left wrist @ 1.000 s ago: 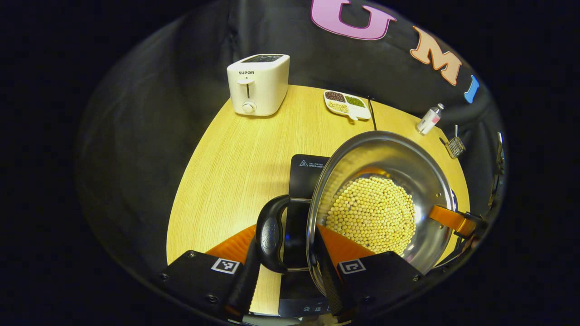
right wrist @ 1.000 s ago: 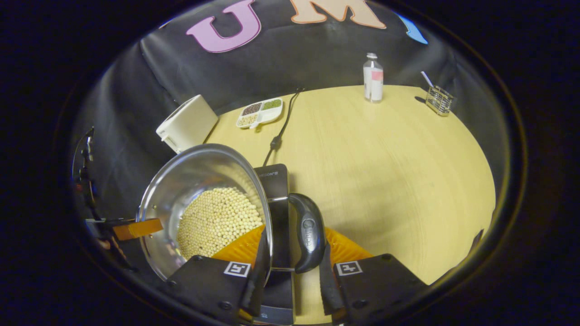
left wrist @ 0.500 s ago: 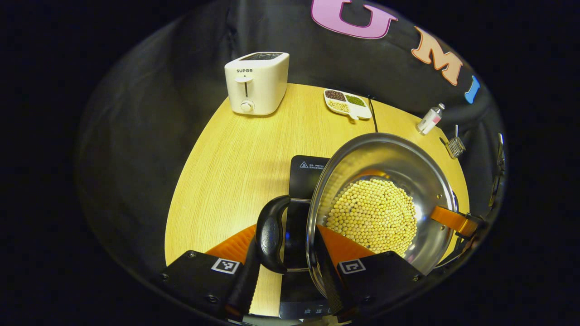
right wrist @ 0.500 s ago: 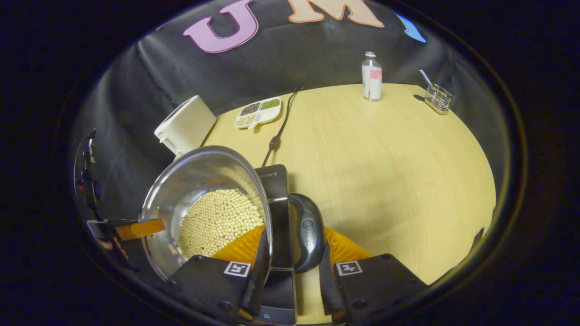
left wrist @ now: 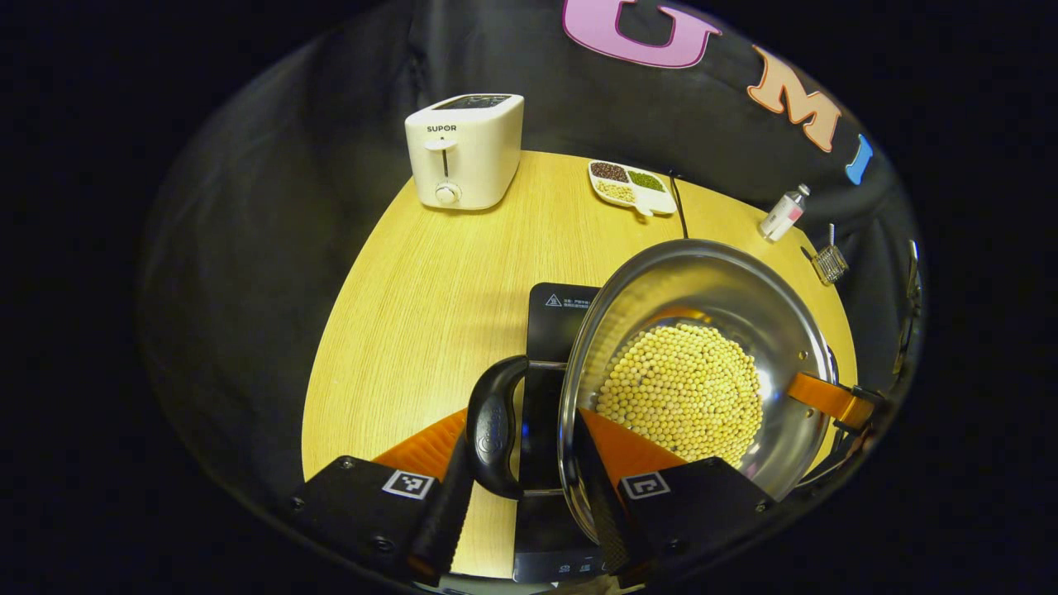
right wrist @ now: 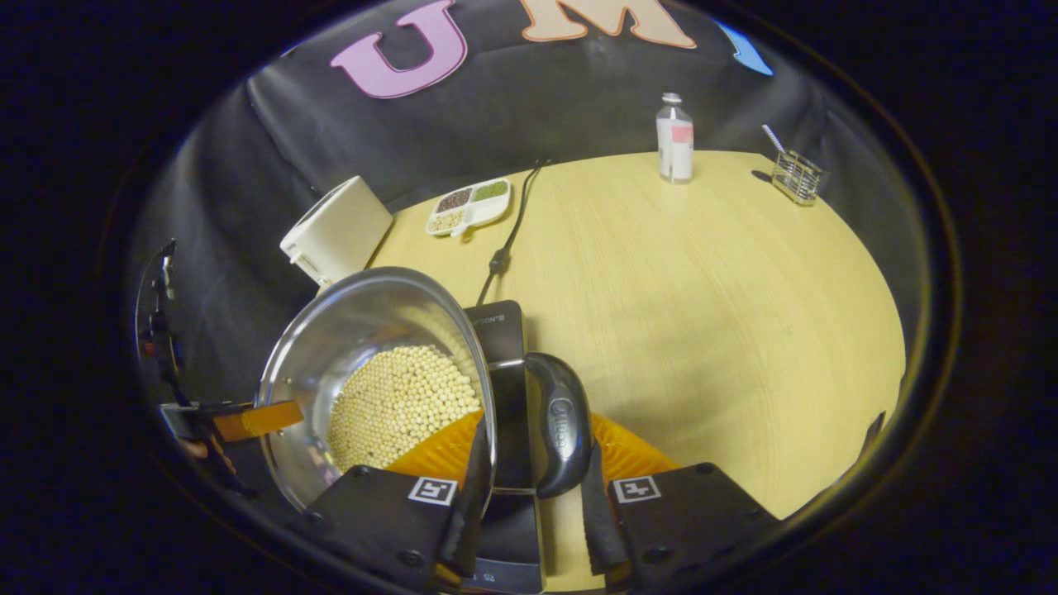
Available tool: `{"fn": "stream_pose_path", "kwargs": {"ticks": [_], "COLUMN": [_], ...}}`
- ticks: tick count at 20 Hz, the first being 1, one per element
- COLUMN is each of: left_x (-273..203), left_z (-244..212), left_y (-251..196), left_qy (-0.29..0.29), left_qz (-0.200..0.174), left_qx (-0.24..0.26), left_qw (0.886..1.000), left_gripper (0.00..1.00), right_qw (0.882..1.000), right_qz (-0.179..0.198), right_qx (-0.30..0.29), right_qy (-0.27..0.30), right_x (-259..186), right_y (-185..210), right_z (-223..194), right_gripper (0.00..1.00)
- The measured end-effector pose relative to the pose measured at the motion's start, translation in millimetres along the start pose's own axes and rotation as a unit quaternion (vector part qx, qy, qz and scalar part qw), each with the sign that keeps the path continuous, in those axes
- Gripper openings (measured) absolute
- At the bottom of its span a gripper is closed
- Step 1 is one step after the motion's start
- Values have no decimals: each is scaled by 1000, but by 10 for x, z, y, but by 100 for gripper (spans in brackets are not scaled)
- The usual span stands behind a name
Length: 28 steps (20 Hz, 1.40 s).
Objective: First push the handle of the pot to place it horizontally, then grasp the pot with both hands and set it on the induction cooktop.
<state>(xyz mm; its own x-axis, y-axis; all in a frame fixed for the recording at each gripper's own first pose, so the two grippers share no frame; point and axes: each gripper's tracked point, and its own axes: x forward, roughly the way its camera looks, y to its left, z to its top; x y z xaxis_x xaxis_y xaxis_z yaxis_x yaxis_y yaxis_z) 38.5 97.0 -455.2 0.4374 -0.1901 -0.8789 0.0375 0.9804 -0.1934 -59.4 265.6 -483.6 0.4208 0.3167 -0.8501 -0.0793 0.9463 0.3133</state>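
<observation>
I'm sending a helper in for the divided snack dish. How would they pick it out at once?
Start at the white toaster on the far side of the wooden table. Just beside it, next to the black power cord, lies a small white dish. It alone has compartments, filled with dark, green and pale grains.

On the table stand one steel pot of many yellow beans, with two black handles, one induction cooktop, one toaster, one divided dish, one bottle and one wire rack.
</observation>
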Motion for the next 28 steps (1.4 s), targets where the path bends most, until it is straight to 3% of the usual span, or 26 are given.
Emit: {"fn": "stream_pose_path", "kwargs": {"ticks": [7, 15, 18, 20, 22, 25, 26, 28], "left_x": [-1, -10, -16, -32, -50, -88, -94, -122], "left_z": [-3, 6, 47, 95, 129, 165, 158, 158], "left_y": [1, 33, 48, 57, 40, 43, 39, 33], "left_qy": [2, -3, -9, -17, -24, -31, -31, -33], "left_qz": [5, 34, 41, 45, 48, 55, 56, 59], "left_qx": [6, 35, 36, 43, 49, 49, 48, 48], "left_qw": [1000, 999, 998, 998, 997, 997, 997, 997], "left_gripper": [72, 79, 81, 84, 86, 99, 100, 100], "right_qw": [1000, 1000, 1000, 1000, 1000, 1000, 1000, 1000], "right_qz": [-1, 0, 0, 1, -2, -2, -2, 1], "right_qx": [0, 1, 2, 3, 2, 1, 0, -3], "right_qy": [0, -2, -6, -7, -10, -13, -15, -20], "right_x": [7, -6, -4, -18, -13, -21, -29, -49], "right_y": [7, -2, -17, -20, -36, -45, -47, -38], "right_z": [-4, -6, 20, 30, 43, 49, 57, 58], "right_gripper": [51, 57, 63, 92, 100, 100, 95, 100]}}
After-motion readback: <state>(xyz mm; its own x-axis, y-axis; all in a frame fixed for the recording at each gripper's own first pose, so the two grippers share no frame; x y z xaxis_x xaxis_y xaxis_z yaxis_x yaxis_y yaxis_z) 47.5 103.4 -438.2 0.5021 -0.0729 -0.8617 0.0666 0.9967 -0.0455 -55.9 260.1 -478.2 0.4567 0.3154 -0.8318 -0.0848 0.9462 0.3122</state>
